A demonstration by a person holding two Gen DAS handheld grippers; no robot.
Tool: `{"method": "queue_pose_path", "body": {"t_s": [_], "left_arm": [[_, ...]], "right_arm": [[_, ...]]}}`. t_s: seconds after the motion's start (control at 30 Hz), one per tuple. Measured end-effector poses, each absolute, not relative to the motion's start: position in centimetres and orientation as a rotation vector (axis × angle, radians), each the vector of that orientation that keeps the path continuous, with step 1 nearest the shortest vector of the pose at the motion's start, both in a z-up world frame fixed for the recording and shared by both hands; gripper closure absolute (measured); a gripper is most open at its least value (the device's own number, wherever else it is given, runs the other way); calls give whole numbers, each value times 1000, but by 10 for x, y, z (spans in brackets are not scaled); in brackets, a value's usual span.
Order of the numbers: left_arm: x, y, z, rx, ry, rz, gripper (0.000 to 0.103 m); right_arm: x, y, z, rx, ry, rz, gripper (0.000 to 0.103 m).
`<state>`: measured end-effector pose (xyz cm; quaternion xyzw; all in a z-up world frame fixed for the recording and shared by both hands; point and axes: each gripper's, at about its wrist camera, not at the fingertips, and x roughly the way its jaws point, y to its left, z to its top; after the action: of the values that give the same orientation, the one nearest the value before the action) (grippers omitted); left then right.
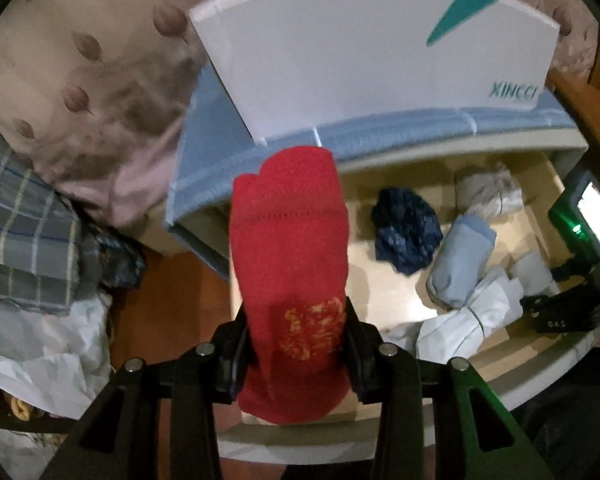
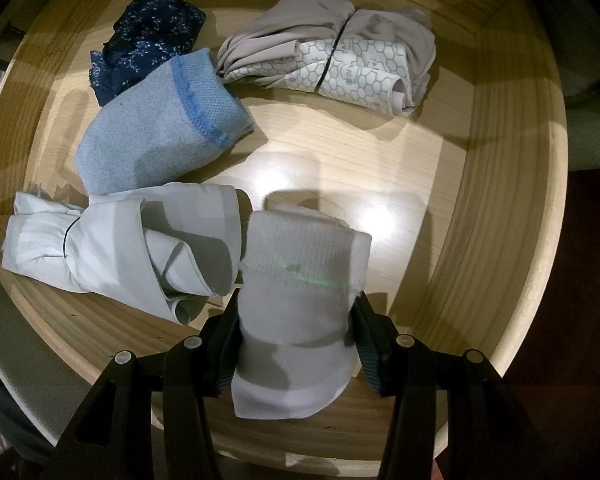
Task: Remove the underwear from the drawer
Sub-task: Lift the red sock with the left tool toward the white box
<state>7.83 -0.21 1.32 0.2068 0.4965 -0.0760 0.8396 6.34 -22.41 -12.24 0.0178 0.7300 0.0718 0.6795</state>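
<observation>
The left gripper (image 1: 296,344) pinches a rolled red garment (image 1: 288,256) with a gold print near the jaws, holding it up above the front left corner of the open wooden drawer (image 1: 540,364); both pads press into the fabric from either side. Behind it in the left wrist view stands a white box (image 1: 360,60) with a teal triangle and teal lettering, resting on a blue-grey quilted surface (image 1: 380,136) (the lettering is too blurred to read with certainty). A beige leaf-patterned cloth (image 1: 80,60) and a plaid fabric (image 1: 24,232) lie off to the left.

The right gripper (image 2: 296,336) points down into the drawer (image 2: 500,200) and clamps a rolled white ribbed garment (image 2: 300,280) between its pads, the roll's lower end still close over the drawer floor. Four more bundles remain inside: a light blue roll (image 2: 160,128) with a darker blue band, a navy floral piece (image 2: 148,40) touching it at the back, a beige bundle with a honeycomb-print panel (image 2: 340,52) toward the far right, and a pale white-grey folded garment (image 2: 120,248) just beside the gripped roll on its left.

In the left wrist view the right gripper's body (image 1: 572,272) shows at the drawer's right edge, a small lit screen and green light on it.
</observation>
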Motion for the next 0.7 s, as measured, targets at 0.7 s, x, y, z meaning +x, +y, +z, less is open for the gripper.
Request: {"method": "queue_pose_path", "body": {"t_s": [0.7], "left_arm": [[128,-10,192,253,660,-209,63]], "right_arm": [[63,-224,-123,37,1643,154,56]]}}
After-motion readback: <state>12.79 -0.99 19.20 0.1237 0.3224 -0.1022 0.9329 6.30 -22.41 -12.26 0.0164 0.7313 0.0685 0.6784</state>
